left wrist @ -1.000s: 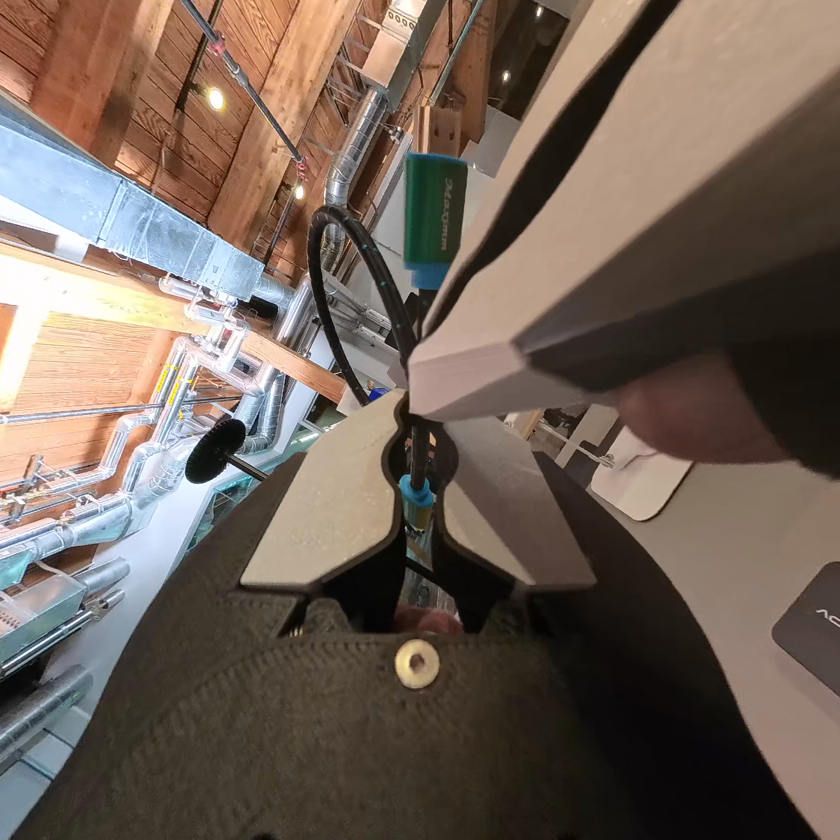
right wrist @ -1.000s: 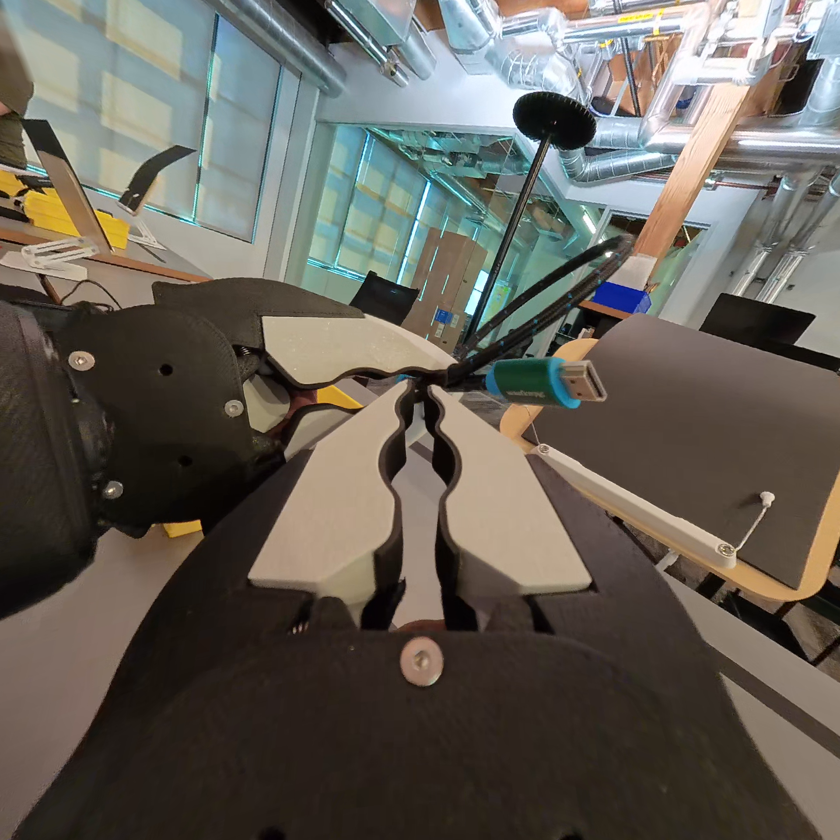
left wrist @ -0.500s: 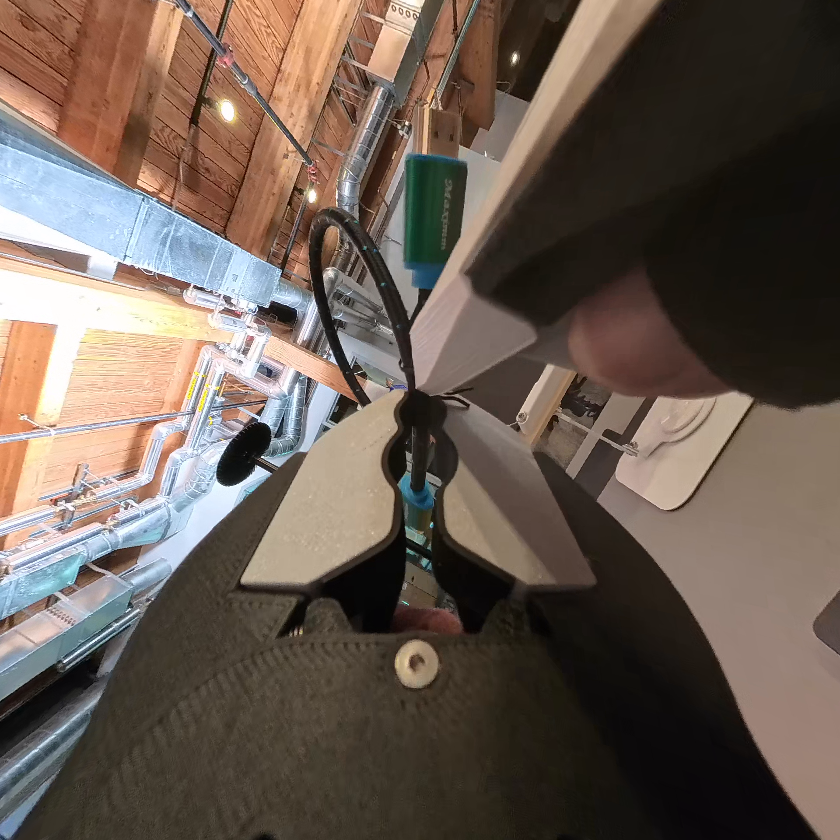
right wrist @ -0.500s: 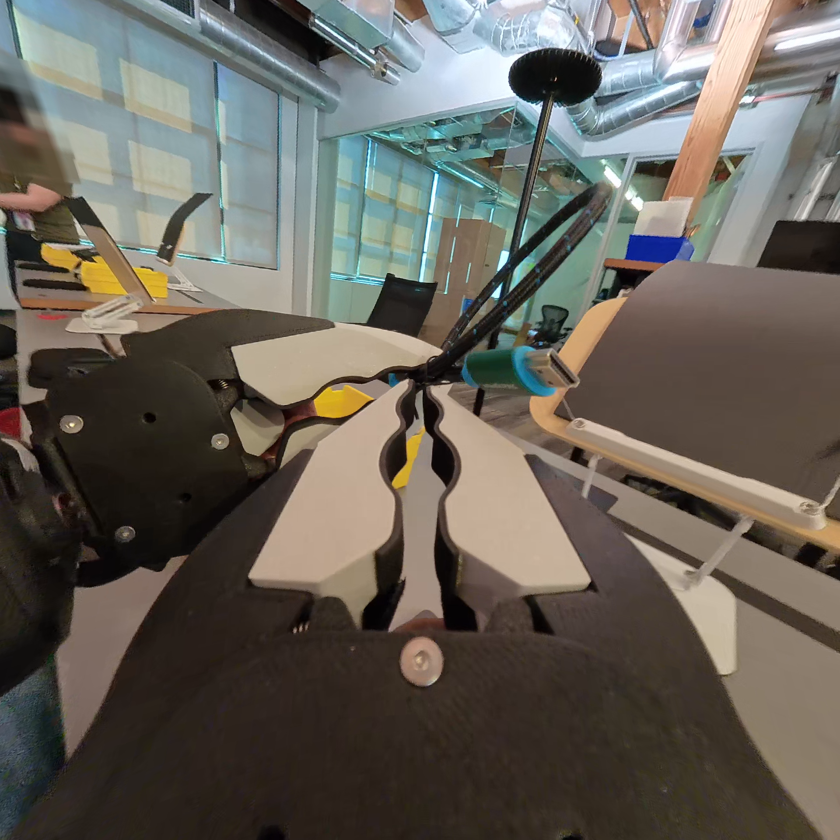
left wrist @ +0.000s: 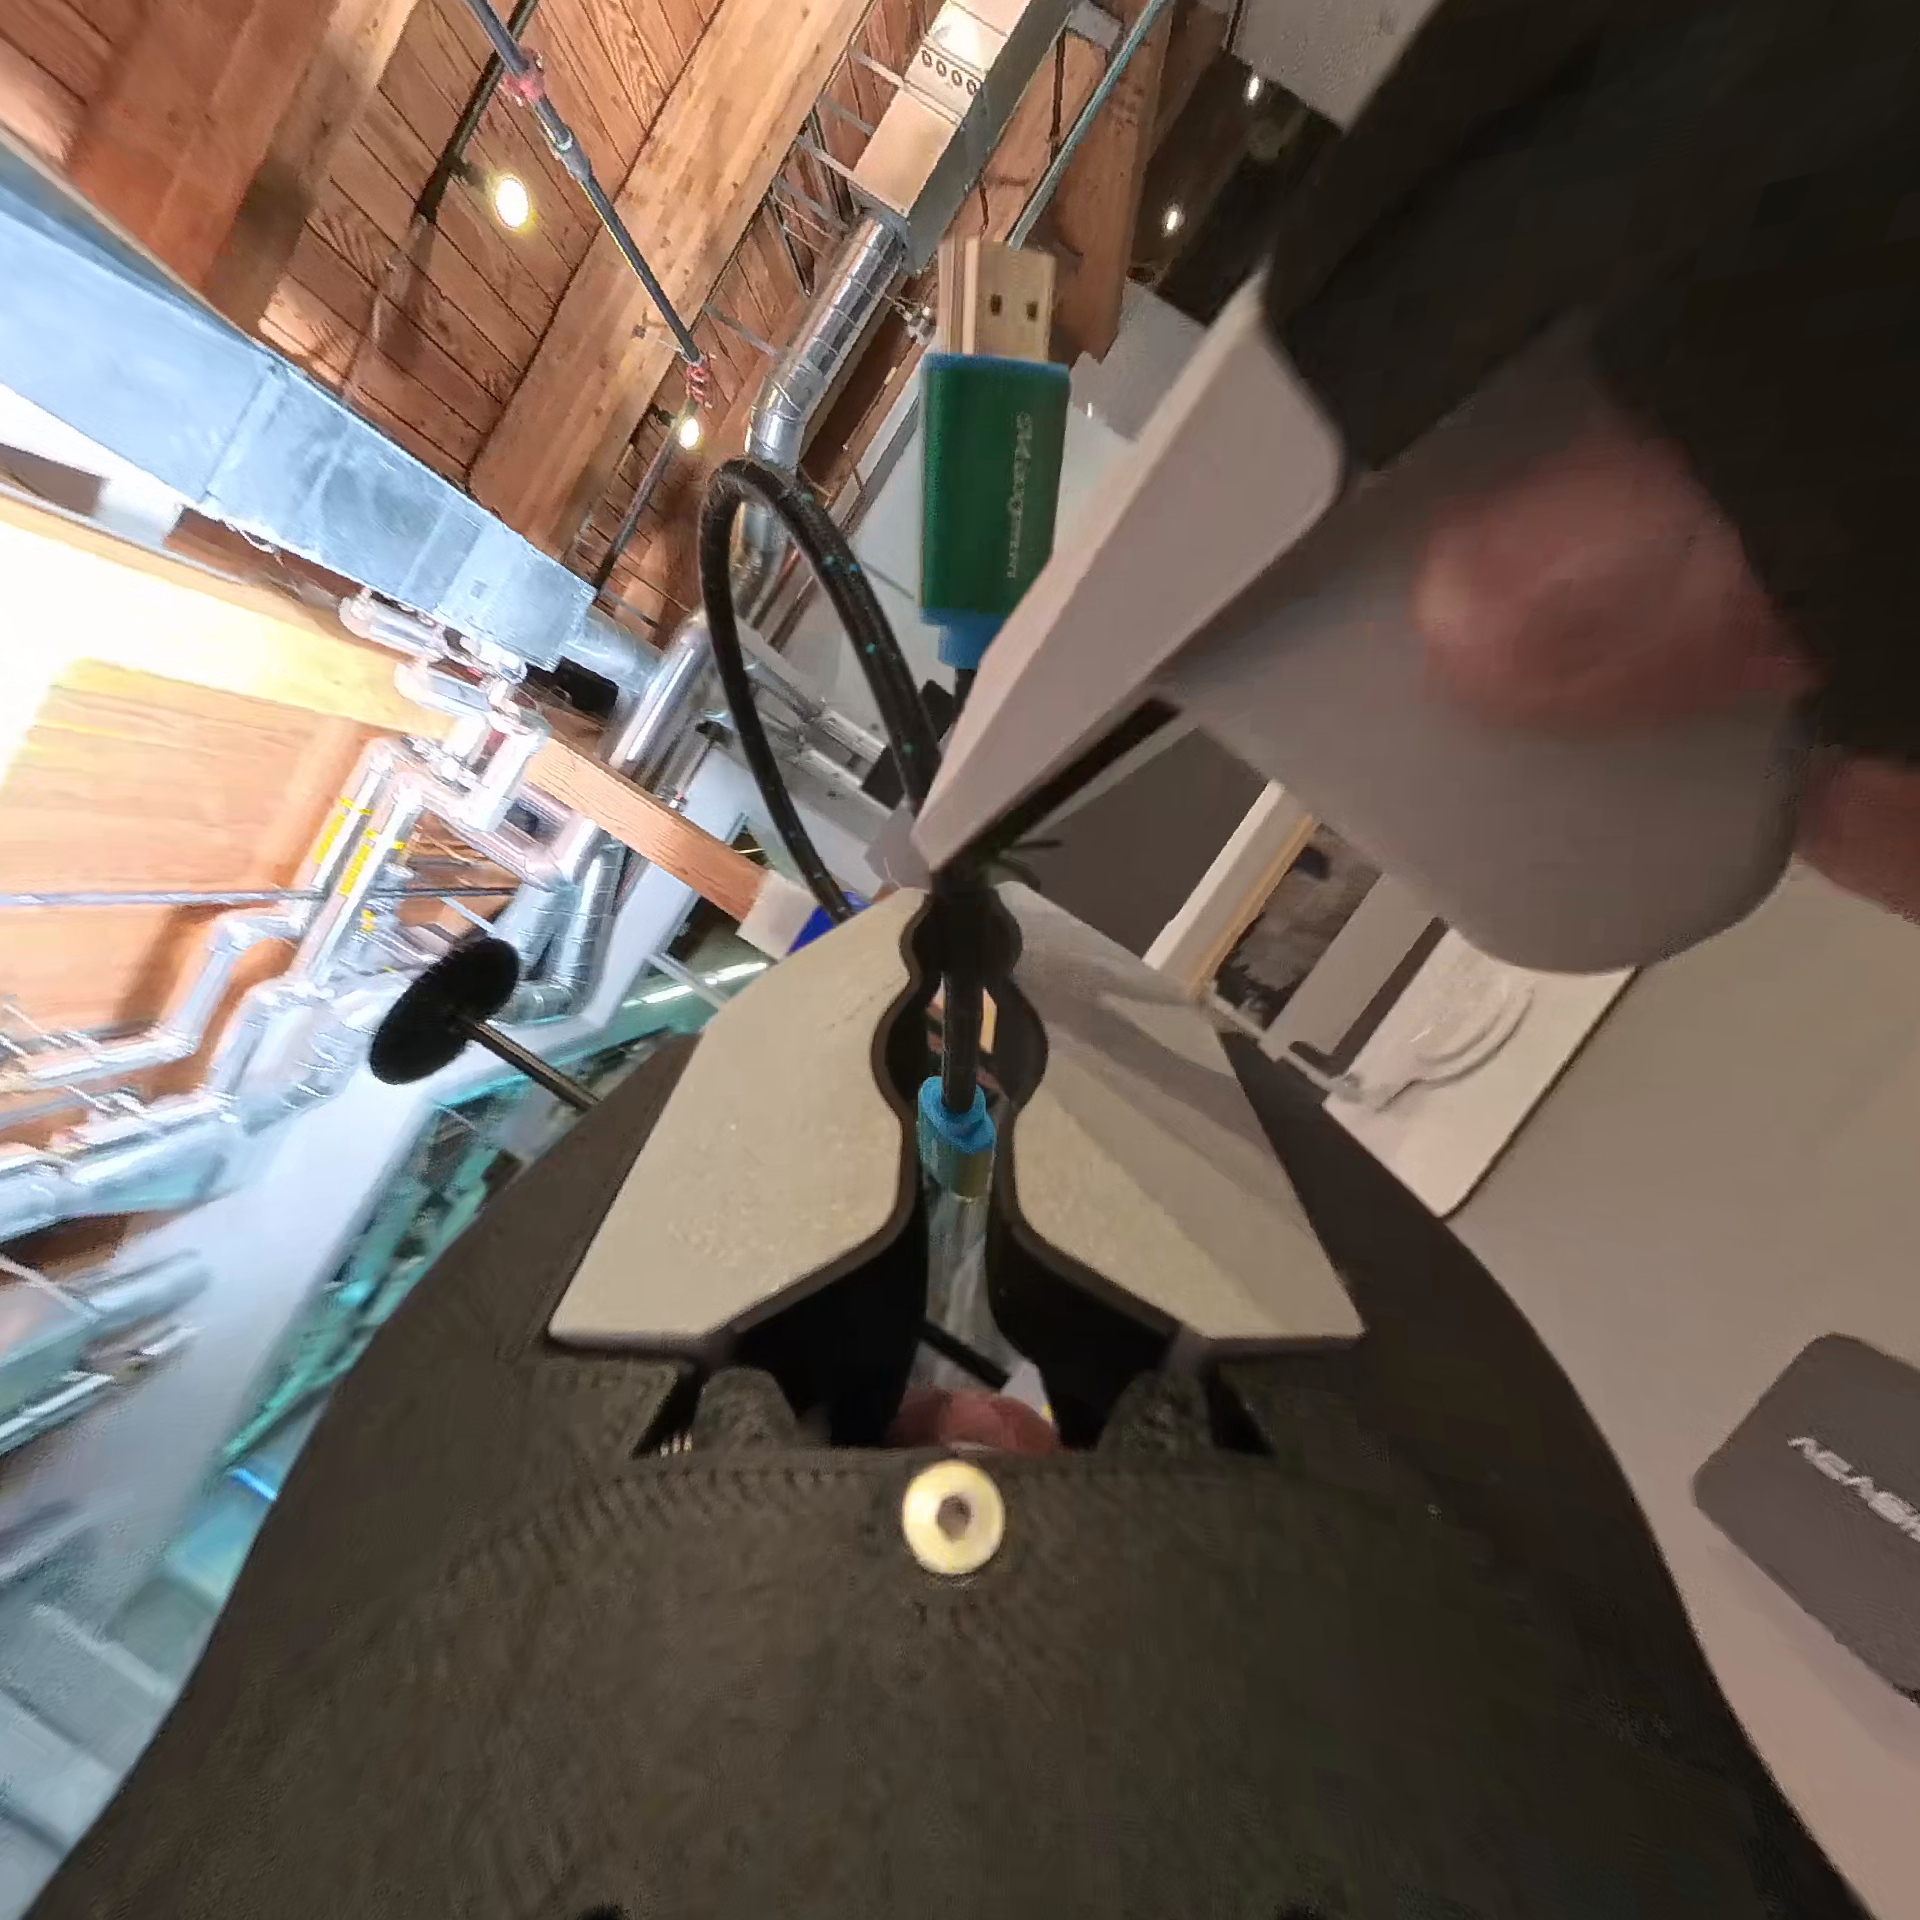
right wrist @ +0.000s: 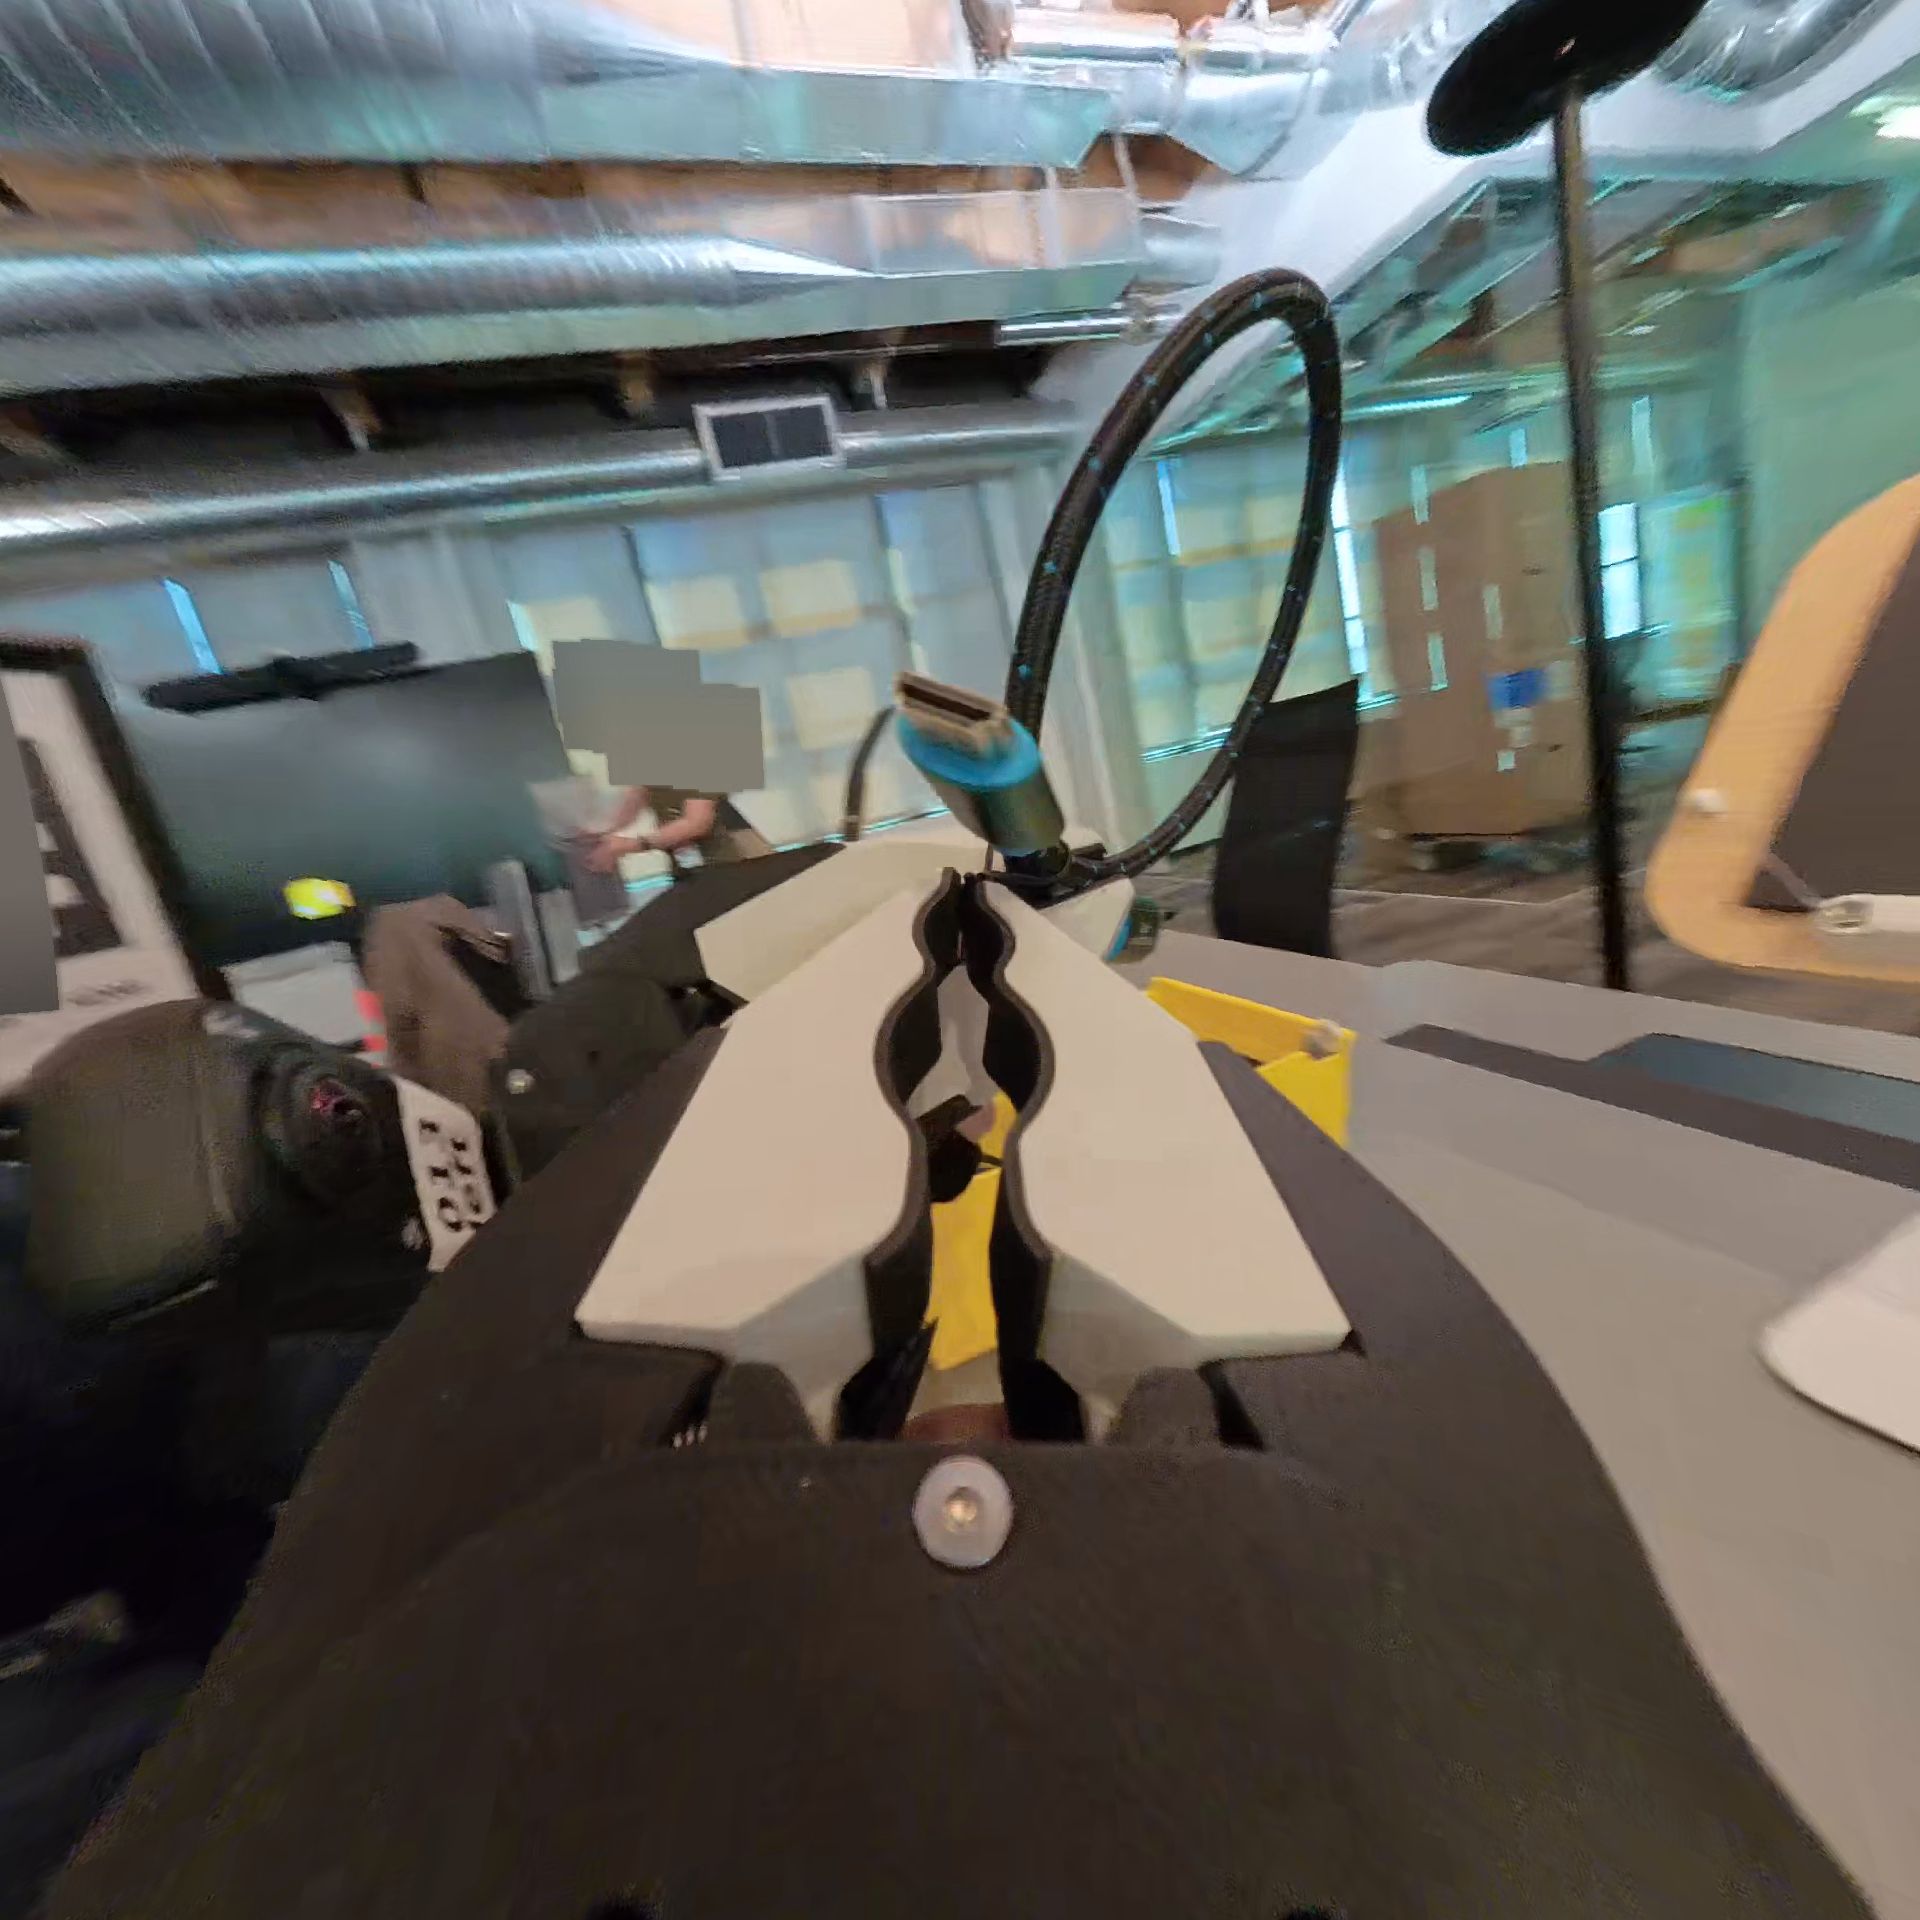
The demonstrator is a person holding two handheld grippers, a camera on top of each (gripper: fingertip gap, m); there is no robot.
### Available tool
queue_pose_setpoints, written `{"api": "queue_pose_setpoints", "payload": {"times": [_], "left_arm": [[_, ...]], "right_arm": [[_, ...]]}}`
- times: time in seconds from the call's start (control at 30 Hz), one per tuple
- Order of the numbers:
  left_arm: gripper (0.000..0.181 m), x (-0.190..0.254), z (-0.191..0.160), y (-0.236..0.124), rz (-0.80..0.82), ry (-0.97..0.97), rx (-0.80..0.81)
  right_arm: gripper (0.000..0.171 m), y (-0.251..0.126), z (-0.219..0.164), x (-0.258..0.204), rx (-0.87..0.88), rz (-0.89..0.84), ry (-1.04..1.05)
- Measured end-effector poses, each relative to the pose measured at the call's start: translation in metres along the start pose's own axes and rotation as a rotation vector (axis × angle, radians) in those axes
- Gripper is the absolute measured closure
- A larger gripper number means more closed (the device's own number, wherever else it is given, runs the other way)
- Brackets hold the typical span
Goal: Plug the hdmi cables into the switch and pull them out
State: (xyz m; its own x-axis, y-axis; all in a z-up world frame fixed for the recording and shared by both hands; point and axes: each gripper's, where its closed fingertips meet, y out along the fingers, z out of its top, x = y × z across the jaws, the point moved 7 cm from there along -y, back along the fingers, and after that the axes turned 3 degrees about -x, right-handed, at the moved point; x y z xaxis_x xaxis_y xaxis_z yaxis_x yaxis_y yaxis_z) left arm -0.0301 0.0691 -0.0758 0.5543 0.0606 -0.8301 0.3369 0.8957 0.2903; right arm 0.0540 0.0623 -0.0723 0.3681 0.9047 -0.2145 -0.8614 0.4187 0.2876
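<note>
Right gripper (left wrist: 940,862) crowds left gripper (left wrist: 961,914) tips; cable loop (right wrist: 1195,582) overhead.

Lighting: bright indoor, mixed. Left wrist view: small ceiling spotlights (left wrist: 510,196) give pinpoint glare; blown-out patch at left edge; warm cast on wood ceiling. Right wrist view: daylight via window wall (right wrist: 790,634), cool teal cast. Shadows: soft, weak. Blur: strong motion smear in right view on ducts (right wrist: 520,281) and bkgd; left view smeared at lower left, plus a blurred fingertip (left wrist: 1579,603) close to lens. Sharp: near cable loop (right wrist: 1195,540), fingers (right wrist: 769,1132). Distortion: heavy fisheye, edges bent, both views.
</note>
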Motion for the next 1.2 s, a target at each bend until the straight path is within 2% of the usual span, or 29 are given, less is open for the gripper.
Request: {"api": "queue_pose_setpoints", "payload": {"times": [0.17, 0.4, 0.47, 0.53, 0.57, 0.63, 0.7, 0.8, 0.93, 1.03, 1.2], "left_arm": [[0.175, -0.003, 0.008, -0.004, -0.054, -0.222, 0.057], [0.175, -0.005, 0.025, -0.018, -0.112, -0.345, 0.237], [0.174, -0.006, 0.029, -0.021, -0.124, -0.339, 0.257], [0.174, -0.005, 0.026, -0.017, -0.135, -0.347, 0.214], [0.175, -0.005, 0.021, -0.015, -0.132, -0.343, 0.185], [0.175, -0.006, 0.014, -0.01, -0.103, -0.298, 0.141], [0.176, -0.008, 0.008, -0.006, -0.094, -0.293, 0.101], [0.175, -0.008, 0.006, -0.004, -0.073, -0.238, 0.074], [0.176, -0.002, 0.006, -0.002, -0.076, -0.184, 0.037], [0.176, 0.0, 0.006, -0.001, -0.076, -0.155, 0.012], [0.176, 0.003, 0.005, 0.0, -0.098, -0.093, -0.01]], "right_arm": [[0.171, -0.001, 0.003, 0.003, 0.121, 0.334, 0.383], [0.171, -0.007, -0.003, -0.009, 0.222, 0.781, 0.656], [0.17, -0.009, -0.004, -0.008, 0.231, 0.85, 0.663], [0.168, -0.007, -0.007, -0.001, 0.223, 0.783, 0.63], [0.167, -0.006, -0.009, 0.001, 0.205, 0.709, 0.565], [0.148, -0.008, -0.009, 0.001, 0.154, 0.592, 0.413], [0.149, -0.01, -0.009, 0.002, 0.103, 0.38, 0.17], [0.151, -0.015, -0.004, -0.005, 0.012, 0.081, -0.312], [0.152, -0.014, 0.001, -0.017, -0.098, -0.24, -0.888], [0.156, -0.009, -0.004, -0.026, -0.169, -0.346, -1.182], [0.16, -0.009, -0.01, -0.026, -0.218, -0.352, -1.413]]}}
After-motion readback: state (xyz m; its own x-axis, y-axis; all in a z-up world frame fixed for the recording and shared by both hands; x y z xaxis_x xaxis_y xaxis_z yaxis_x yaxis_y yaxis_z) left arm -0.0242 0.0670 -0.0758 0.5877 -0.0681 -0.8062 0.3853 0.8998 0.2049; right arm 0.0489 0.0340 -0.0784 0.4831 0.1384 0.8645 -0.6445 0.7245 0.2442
